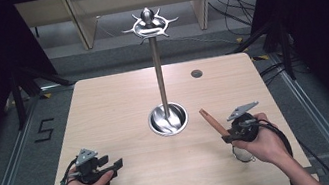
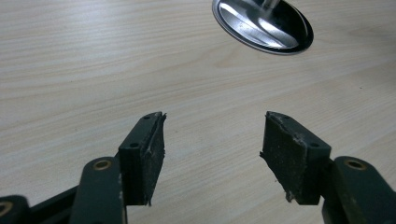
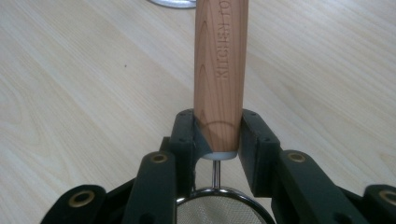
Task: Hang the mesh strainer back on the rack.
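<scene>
Right now I have the right claw [image 3: 217,135] clamped on the wooden handle [image 3: 220,70] of a small mesh strainer [image 3: 219,210], gripping it low down, just above the point where a thin metal neck joins the wood to the sieve's rim. In the high view that claw [image 1: 225,138] sits at the lower right of the frame, the handle [image 1: 212,122] slanting up and to the left above the table [image 1: 115,111], with the mesh bowl [image 1: 244,154] hanging under my hand, close to or on the wood; I cannot tell which. The left claw [image 2: 212,149] stands open with nothing between its pads, parked over bare table at the lower left of the high view [image 1: 114,165]. Near the middle of the frame stands the chrome hanging rack [image 1: 159,73], its round base [image 1: 168,119] on the table and its ring of hooks [image 1: 149,24] near the top edge. I judge the step in hand to be the carry: the strainer is picked up and not yet hung. The next move, as I read it, calls for lifting well above the table, swinging toward the hooks, and turning the wrist so the handle's free end, or whatever loop it carries (I cannot see one), meets a prong without knocking the pole.
</scene>
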Available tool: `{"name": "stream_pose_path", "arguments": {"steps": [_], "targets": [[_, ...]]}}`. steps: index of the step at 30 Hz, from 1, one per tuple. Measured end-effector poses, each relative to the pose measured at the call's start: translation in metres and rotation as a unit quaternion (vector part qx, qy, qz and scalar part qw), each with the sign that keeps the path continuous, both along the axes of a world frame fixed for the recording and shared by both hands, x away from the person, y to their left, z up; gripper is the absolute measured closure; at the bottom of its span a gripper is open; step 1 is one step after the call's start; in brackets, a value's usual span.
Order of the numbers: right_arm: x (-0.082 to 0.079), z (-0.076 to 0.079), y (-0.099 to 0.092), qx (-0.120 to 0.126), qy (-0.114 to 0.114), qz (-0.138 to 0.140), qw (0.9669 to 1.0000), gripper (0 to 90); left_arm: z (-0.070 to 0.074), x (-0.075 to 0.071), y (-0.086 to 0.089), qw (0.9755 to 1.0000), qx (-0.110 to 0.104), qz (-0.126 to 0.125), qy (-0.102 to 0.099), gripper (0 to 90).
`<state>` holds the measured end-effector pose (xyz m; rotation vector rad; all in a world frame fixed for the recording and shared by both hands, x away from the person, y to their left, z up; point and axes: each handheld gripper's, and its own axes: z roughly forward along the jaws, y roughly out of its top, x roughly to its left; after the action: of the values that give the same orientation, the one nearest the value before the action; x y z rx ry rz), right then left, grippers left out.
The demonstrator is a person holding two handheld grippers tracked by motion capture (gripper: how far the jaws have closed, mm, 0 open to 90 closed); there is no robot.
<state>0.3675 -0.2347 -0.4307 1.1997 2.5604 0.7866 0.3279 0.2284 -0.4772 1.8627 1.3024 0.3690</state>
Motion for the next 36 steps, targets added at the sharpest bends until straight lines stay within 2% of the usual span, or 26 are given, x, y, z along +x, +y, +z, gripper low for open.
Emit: {"name": "stream_pose_path", "arguments": {"steps": [3,9,11,12,13,14,15,16,17,19,21,23,24,25,27,30,31,32,33,34,36], "targets": [[0.0,0.0,0.0,0.0,0.004,0.0,1.0,69.6,0.0,0.0,0.001,1.0,0.006,-0.004,-0.002,38.2],[0.0,0.003,-0.001,0.008,0.002,0.002,1.0,69.6,0.0,0.0,0.0,1.0,0.003,-0.003,-0.002,38.1],[0.0,0.004,-0.002,0.009,-0.008,0.005,0.9999,69.6,0.0,0.0,0.0,1.0,0.004,-0.003,-0.001,38.1],[-0.001,0.003,0.0,0.028,-0.018,-0.004,0.9994,69.6,0.0,0.0,0.0,1.0,0.003,-0.003,-0.001,38.1],[-0.001,0.007,-0.002,0.016,-0.013,-0.001,0.9998,69.6,0.0,0.0,0.0,1.0,0.003,-0.003,-0.001,38.1],[0.0,0.007,-0.003,0.014,-0.023,0.008,0.9996,69.6,0.0,0.0,0.0,1.0,0.004,-0.003,-0.001,38.1],[-0.001,0.006,-0.001,0.029,-0.026,0.0,0.9992,69.6,0.0,0.0,0.0,1.0,0.004,-0.003,-0.001,38.1],[-0.001,0.009,-0.002,0.025,-0.023,0.002,0.9994,69.6,0.0,0.0,0.0,1.0,0.004,-0.003,-0.001,38.1],[-0.001,0.009,-0.002,0.022,-0.032,0.006,0.9992,69.6,0.0,0.0,0.0,1.0,0.004,-0.003,-0.001,38.1],[-0.001,0.009,-0.002,0.036,-0.037,0.0,0.9986,69.6,0.0,0.0,0.0,1.0,0.004,-0.003,-0.001,38.1],[-0.001,0.012,-0.003,0.034,-0.045,0.004,0.9984,69.5,0.0,0.0,0.0,1.0,0.004,-0.003,-0.001,38.1],[0.0,0.009,-0.002,0.05,-0.064,-0.004,0.9967,69.6,0.0,0.0,0.0,1.0,0.003,-0.002,-0.001,38.1],[-0.002,0.014,-0.003,0.048,-0.043,-0.006,0.9979,69.6,0.0,0.0,0.0,1.0,0.003,-0.003,-0.001,38.1],[0.0,0.011,-0.003,0.053,-0.066,-0.003,0.9964,69.6,0.0,0.0,0.0,1.0,0.004,-0.003,-0.001,38.1],[0.0,0.013,-0.004,0.062,-0.076,-0.009,0.9951,69.6,0.0,0.0,0.001,1.0,0.004,-0.003,-0.001,38.1],[-0.002,0.018,-0.005,0.067,-0.064,-0.021,0.9955,69.6,0.0,0.0,0.001,1.0,0.004,-0.004,-0.001,38.1],[0.0,0.018,-0.007,0.06,-0.076,-0.012,0.9952,69.6,0.0,0.0,0.001,1.0,0.004,-0.004,-0.002,38.1],[-0.002,0.019,-0.005,0.077,-0.069,-0.032,0.9941,69.5,0.0,0.0,0.0,1.0,0.003,-0.004,-0.002,38.0],[0.0,0.019,-0.008,0.064,-0.087,-0.012,0.9941,69.6,0.0,0.0,0.0,1.0,0.003,-0.004,-0.001,38.0],[-0.001,0.02,-0.007,0.08,-0.083,-0.027,0.9929,69.6,0.0,0.0,0.0,1.0,0.002,-0.004,-0.001,38.1],[0.0,0.02,-0.008,0.078,-0.093,-0.025,0.9923,69.6,0.0,0.0,0.0,1.0,-0.001,-0.001,-0.001,38.0]]}}
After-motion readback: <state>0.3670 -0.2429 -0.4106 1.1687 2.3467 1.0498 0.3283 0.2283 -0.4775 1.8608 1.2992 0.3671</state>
